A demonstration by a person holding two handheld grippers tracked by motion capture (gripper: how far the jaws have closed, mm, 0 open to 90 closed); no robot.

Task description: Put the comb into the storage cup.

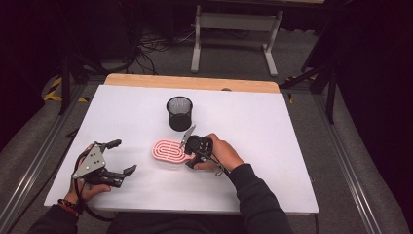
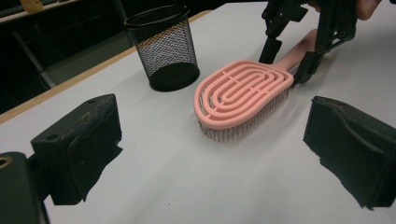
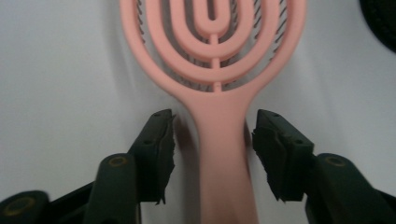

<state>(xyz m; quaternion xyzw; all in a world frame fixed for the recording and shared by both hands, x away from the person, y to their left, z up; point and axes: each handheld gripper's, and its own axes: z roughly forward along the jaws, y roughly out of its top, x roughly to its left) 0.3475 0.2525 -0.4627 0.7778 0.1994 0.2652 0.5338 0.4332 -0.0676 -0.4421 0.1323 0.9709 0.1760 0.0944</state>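
A pink vented hairbrush [image 1: 168, 152] [image 2: 243, 93] lies bristles down on the white table [image 1: 272, 146], its handle [image 3: 222, 154] pointing toward the person's right hand. My right gripper [image 1: 189, 155] [image 3: 214, 140] is open. One jaw stands on each side of the handle, with small gaps, and the jaws are down at the table surface. It also appears in the left gripper view as the right gripper [image 2: 299, 42]. My left gripper [image 1: 124, 156] [image 2: 212, 154] is open and holds nothing, a short way left of the brush head and aimed at it.
A black mesh cup [image 1: 179, 113] [image 2: 163, 46] stands upright just beyond the brush head. A wooden strip [image 1: 195, 82] runs along the table's far edge. Past it are a stand's legs and cables on the floor.
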